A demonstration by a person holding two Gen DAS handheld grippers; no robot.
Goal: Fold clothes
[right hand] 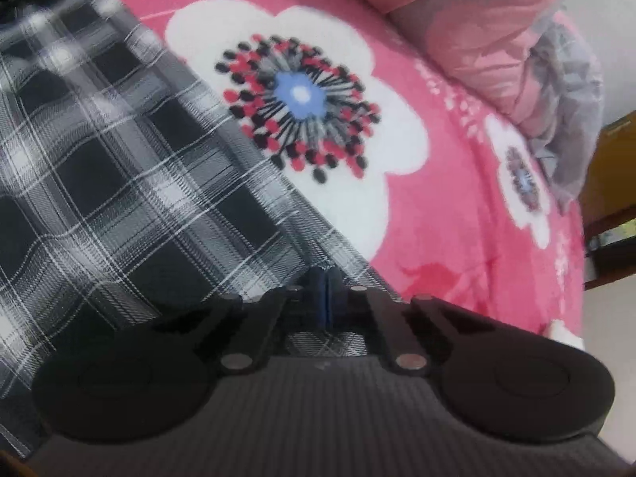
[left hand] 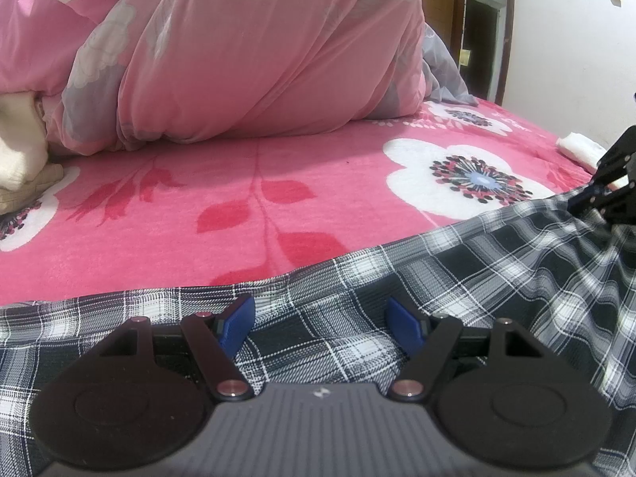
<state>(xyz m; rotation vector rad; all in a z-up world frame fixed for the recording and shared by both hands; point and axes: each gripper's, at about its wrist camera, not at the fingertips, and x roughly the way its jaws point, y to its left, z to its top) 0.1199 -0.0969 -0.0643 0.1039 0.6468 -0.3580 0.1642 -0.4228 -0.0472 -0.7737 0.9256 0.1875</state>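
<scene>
Left gripper (left hand: pixel 320 328) released over plaid garment (left hand: pixel 457 278); right gripper (right hand: pixel 324 298) clenched on its edge. Pink quilt (left hand: pixel 246 51) piled far, cream cloth (left hand: pixel 20 155) far left on floral bedsheet (left hand: pixel 179 214).

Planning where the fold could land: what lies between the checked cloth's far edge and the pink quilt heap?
In the left wrist view, only bare flowered blanket lies between the checked cloth and the quilt heap; nothing rests on that stretch.
</scene>
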